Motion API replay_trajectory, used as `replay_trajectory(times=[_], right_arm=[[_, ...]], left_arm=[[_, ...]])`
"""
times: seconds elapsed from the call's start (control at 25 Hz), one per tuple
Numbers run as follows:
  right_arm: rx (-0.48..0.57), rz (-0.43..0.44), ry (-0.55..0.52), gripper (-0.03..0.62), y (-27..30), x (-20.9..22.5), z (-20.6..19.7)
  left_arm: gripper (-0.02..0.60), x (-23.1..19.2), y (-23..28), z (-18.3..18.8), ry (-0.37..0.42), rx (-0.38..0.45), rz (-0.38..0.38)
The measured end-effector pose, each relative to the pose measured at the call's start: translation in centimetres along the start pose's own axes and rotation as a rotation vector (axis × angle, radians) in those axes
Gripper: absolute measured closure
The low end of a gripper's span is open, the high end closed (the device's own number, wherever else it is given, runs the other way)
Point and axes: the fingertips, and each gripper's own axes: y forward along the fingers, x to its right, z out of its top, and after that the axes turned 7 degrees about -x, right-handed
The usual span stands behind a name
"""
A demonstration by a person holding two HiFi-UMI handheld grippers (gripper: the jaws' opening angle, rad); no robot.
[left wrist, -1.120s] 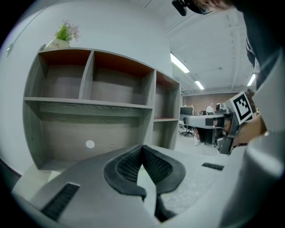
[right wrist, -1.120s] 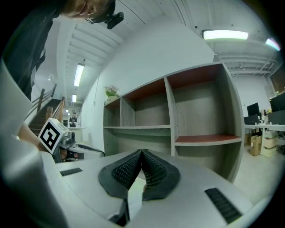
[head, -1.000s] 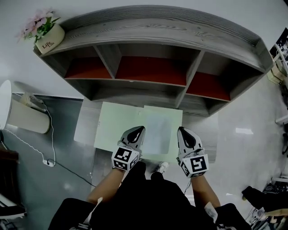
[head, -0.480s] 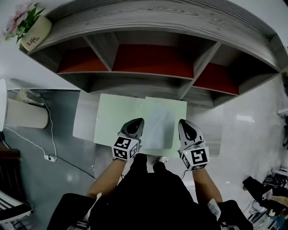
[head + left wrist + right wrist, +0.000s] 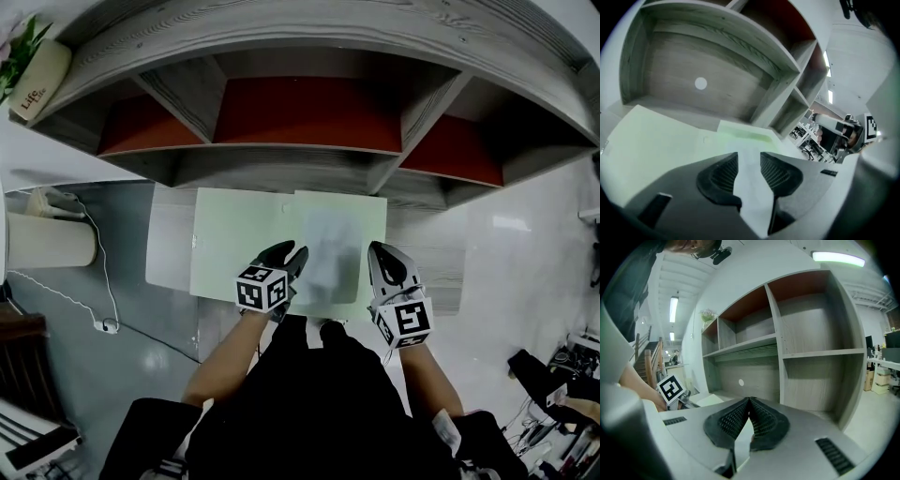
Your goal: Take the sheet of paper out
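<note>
An open pale green folder point(image 5: 234, 246) lies on the low grey surface in front of the shelf. A white sheet of paper point(image 5: 330, 248) rests on its right half. My left gripper point(image 5: 293, 255) hangs over the sheet's left edge, tilted down. Its jaws are opening, and in the left gripper view point(image 5: 749, 157) only the sheet point(image 5: 751, 185) shows below the gap, with nothing pressed between the pads. My right gripper point(image 5: 378, 253) is at the sheet's right edge. Its tips point(image 5: 749, 400) are shut on nothing.
A grey wooden shelf unit point(image 5: 300, 37) with red back panels rises just behind the folder. A potted plant point(image 5: 36, 70) stands on its top left corner. A white cylinder point(image 5: 42, 251) and a cable point(image 5: 105, 305) lie at the left. The person's legs fill the bottom.
Both grippers have sunk toward the folder. The left one has rolled and tipped down, and its jaws have gone from shut to parted. The right jaws stay shut.
</note>
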Motion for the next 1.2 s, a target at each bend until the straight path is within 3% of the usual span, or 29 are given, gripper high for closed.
replay_trajectory(times=[0.16, 0.28, 0.56, 0.84, 1.2], right_arm=[[-0.009, 0.009, 0.013, 0.577, 0.2, 0.1, -0.5], [-0.018, 0.013, 0.019, 0.577, 0.3, 0.3, -0.9], [-0.026, 0.016, 0.039, 0.577, 0.6, 0.6, -1.5], [-0.031, 0.013, 0.055, 0.577, 0.6, 1.2, -2.0], [-0.025, 0.02, 0.067, 0.577, 1.0, 1.5, -1.8]], left_arm=[[0.377, -1.0, 1.9, -2.4, -0.082, -0.115, -0.009], [0.365, -1.4, 3.0, -3.2, -0.122, -0.164, -0.016], [0.365, -2.1, 5.2, -3.8, -0.128, -0.25, 0.0], [0.377, -2.3, 6.3, -4.0, -0.156, -0.303, 0.028], [0.388, -2.1, 6.4, -4.0, -0.173, -0.303, 0.041]])
